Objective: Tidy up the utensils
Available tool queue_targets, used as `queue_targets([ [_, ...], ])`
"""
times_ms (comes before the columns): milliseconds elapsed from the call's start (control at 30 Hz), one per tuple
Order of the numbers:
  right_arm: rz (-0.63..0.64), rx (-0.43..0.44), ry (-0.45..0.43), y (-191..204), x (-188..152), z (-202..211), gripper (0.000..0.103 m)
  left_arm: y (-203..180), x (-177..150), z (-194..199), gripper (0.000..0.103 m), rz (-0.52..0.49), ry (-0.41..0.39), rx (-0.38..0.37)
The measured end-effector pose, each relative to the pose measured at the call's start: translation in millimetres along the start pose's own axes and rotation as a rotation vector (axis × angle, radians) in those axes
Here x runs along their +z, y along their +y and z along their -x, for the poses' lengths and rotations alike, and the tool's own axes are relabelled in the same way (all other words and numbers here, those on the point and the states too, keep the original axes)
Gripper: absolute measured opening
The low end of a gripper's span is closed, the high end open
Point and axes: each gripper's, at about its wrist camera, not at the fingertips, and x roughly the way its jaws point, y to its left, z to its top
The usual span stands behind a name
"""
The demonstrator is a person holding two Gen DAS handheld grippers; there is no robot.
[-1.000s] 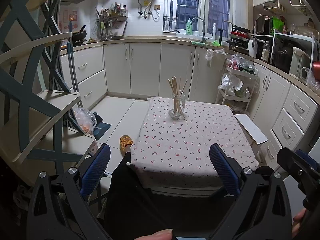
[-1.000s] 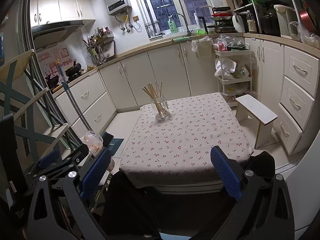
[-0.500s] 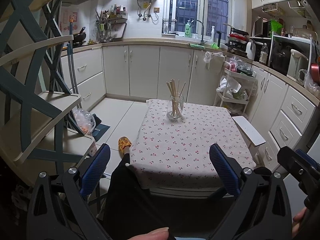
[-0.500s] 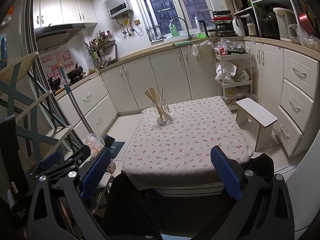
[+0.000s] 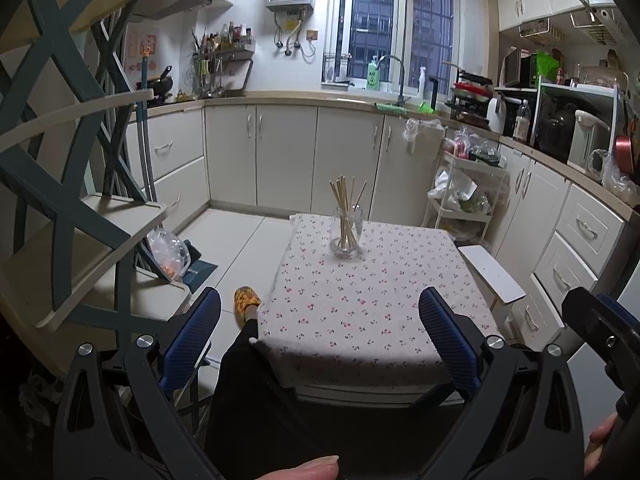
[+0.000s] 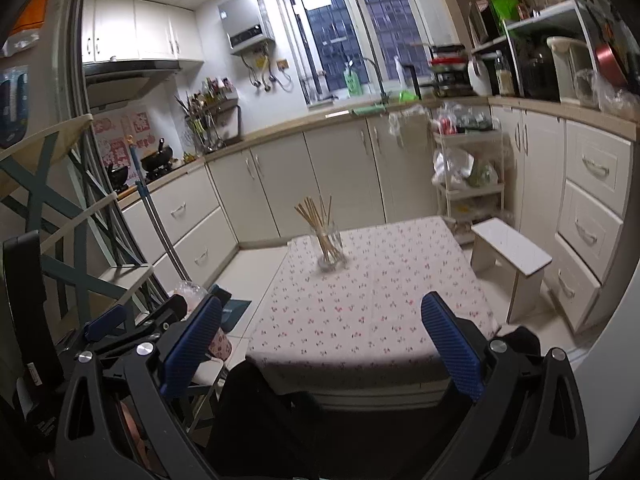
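Note:
A clear glass jar [image 5: 346,234] holds several wooden chopsticks [image 5: 345,200] upright on the far part of a low table with a floral cloth [image 5: 360,308]. The jar also shows in the right wrist view [image 6: 329,249]. My left gripper [image 5: 319,332] is open and empty, held well back from the table's near edge. My right gripper [image 6: 320,338] is also open and empty, at about the same distance. The right gripper's body shows at the right edge of the left wrist view [image 5: 600,320].
A teal and cream shelf unit [image 5: 80,208] stands at the left. A white stool [image 5: 492,276] and a trolley [image 5: 468,196] stand right of the table. Cabinets line the back and right walls. My leg and a yellow slipper [image 5: 246,298] are by the table's left corner.
Both grippers have drawn back and tilted up a little, so the table and jar look farther and lower. Both stay open and empty.

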Motion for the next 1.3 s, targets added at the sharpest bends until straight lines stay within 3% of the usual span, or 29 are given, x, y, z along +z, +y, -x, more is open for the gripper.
queue_targets([
  [733, 0.012, 0.011, -0.116, 3, 12, 41, 0.096, 0, 15, 44, 0.095, 0.01, -0.112, -0.02],
  [1300, 0.014, 0.015, -0.125, 3, 11, 45, 0.096, -2, 16, 55, 0.095, 0.005, -0.139, -0.024],
])
